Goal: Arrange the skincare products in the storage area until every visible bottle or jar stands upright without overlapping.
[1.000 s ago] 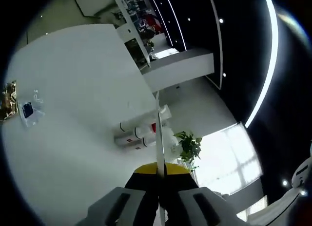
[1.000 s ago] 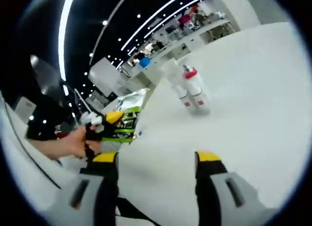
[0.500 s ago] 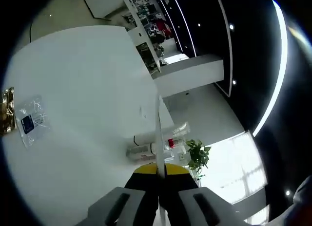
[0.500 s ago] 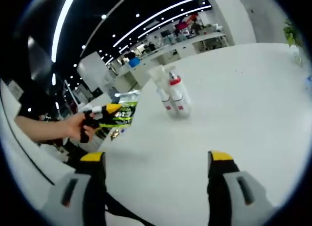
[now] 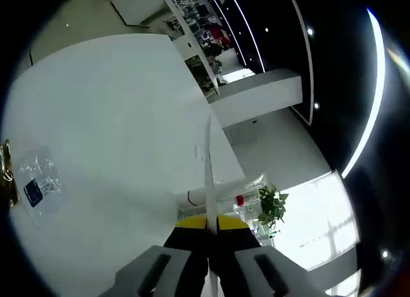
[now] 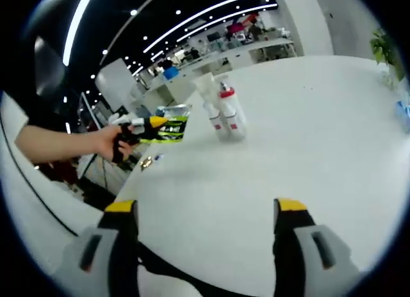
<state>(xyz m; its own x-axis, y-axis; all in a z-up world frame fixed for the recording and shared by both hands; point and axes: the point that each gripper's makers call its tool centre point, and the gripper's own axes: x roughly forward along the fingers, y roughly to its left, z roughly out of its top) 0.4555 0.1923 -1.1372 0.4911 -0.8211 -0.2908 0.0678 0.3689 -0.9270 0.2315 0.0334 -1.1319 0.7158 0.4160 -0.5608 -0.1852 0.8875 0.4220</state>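
Note:
Two white bottles [image 6: 223, 114], one with a red cap, stand close together on the white table [image 6: 307, 150]; the left gripper view has them low, at bottles [image 5: 227, 196]. My left gripper [image 5: 208, 221] is shut on a thin flat packet [image 5: 208, 162], seen edge-on as a pale line. From the right gripper view the same left gripper [image 6: 142, 124], held by a hand, grips a green and black packet [image 6: 169, 129] just left of the bottles. My right gripper [image 6: 205, 210] is open above bare table, well short of the bottles.
A clear plastic bag with a blue label [image 5: 35, 185] lies far left on the table beside a gold item [image 5: 6, 182]. A potted plant [image 5: 272, 204] stands past the bottles. Small bits [image 6: 150, 160] lie near the table edge. A blue thing [image 6: 403, 111] sits far right.
The left gripper with its packet has come nearer the bottles and a little higher. In the left gripper view the camera moved, so bottles and bag sit lower. The right gripper stays open.

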